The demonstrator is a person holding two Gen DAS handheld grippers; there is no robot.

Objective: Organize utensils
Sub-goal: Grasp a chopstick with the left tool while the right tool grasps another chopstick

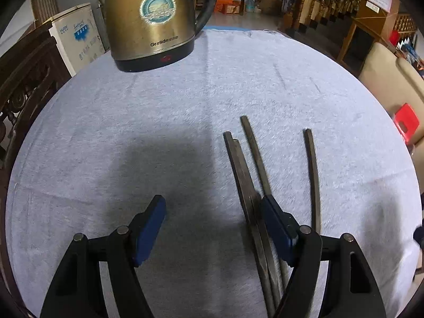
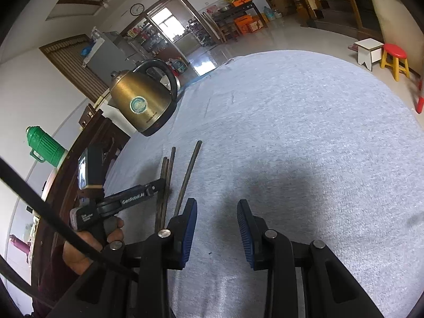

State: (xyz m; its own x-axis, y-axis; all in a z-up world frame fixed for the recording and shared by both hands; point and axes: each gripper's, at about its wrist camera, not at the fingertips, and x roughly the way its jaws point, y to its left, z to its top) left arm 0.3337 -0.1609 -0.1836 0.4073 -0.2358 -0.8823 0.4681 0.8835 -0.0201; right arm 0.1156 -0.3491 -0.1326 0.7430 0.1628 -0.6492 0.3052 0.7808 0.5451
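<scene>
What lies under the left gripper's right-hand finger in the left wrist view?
Under that finger of the left gripper run dark chopsticks lying on the grey cloth. The finger and its arm cover their near ends, so how those ends lie cannot be seen.

Four dark chopsticks (image 1: 255,159) flat, roughly parallel, three bunched, one apart

Black hand-held gripper (image 2: 217,229) w/ ribbed blue pads (image 2: 245,234).

I see dark brown chopsticks (image 1: 239,175) on the desk's pale grey-blue cloth (image 1: 159,111), a brass-gold kettle (image 1: 152,18) with teal badge, and blue-padded black tools (image 1: 213,213).
</scene>
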